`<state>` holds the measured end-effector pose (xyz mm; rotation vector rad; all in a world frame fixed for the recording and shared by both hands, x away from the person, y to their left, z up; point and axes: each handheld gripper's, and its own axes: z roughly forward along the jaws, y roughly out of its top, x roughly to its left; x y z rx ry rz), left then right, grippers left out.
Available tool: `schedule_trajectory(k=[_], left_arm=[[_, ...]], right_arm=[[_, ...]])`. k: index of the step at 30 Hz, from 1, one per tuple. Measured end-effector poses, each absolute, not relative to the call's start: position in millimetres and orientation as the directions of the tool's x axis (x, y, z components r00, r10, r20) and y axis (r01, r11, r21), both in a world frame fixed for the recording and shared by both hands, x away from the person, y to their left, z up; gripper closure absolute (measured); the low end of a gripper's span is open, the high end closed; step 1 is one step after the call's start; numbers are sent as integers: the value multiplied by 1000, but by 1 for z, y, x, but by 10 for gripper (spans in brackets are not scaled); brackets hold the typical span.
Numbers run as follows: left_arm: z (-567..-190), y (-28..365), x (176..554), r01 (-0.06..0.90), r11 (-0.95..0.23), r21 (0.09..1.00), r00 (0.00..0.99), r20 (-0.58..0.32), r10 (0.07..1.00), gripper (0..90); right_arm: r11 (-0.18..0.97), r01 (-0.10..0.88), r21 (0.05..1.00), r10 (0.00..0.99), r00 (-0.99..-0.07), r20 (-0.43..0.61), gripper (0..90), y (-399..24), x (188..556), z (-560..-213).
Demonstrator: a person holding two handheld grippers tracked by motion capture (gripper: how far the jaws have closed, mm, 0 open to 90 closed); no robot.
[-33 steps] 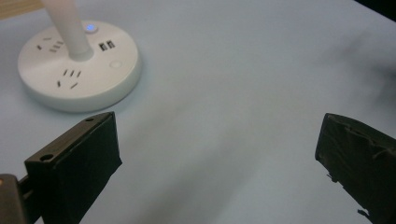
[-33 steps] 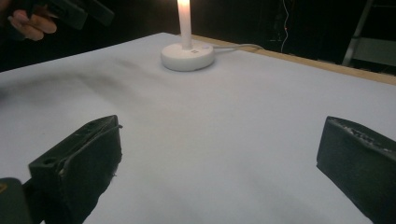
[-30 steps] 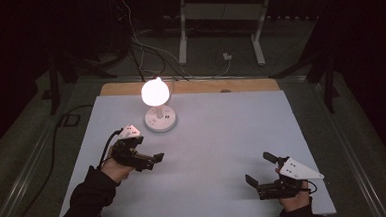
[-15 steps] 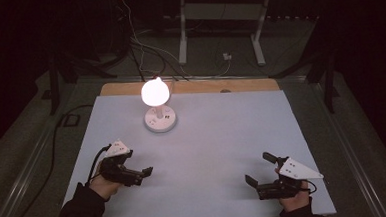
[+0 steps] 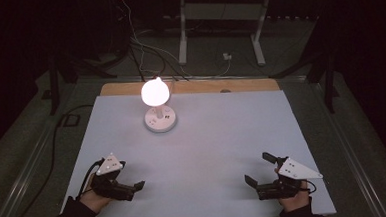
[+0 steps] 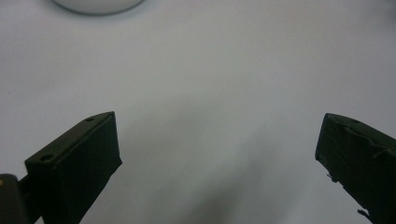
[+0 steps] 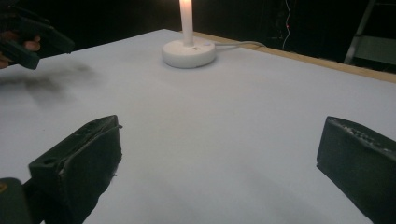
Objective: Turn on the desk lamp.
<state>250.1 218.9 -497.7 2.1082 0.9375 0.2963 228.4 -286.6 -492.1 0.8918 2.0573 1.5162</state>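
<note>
A small lamp with a glowing bulb (image 5: 155, 92) stands on a round white base (image 5: 160, 121) at the back left of the white tabletop (image 5: 217, 132). My left gripper (image 5: 135, 188) is near the front left edge, well short of the lamp, held by a hand. In the left gripper view its jaws stand wide apart, and the left gripper (image 6: 217, 140) is open over bare tabletop with the lamp base (image 6: 98, 4) at the top edge. My right gripper (image 5: 259, 168) is at the front right. The right gripper (image 7: 219, 140) is open and empty, facing the lamp base (image 7: 189, 52).
A wooden strip (image 5: 230, 85) runs along the table's far edge, and the lamp's cable (image 5: 143, 66) trails off behind it. White stand legs (image 5: 182, 39) rise on the dark floor beyond. A black cable (image 5: 57, 140) runs along the table's left side.
My left gripper has drawn back from near the lamp base toward the front left edge of the table. The right gripper has stayed put.
</note>
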Motion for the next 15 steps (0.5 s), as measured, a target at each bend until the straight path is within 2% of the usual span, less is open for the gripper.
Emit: schedule_trajectory(k=[15], left_arm=[[-512,236,242,524,-395,755,679,-90,728,4]], right_arm=[[205,241,949,707,-707,27,0,-286,228,-492]])
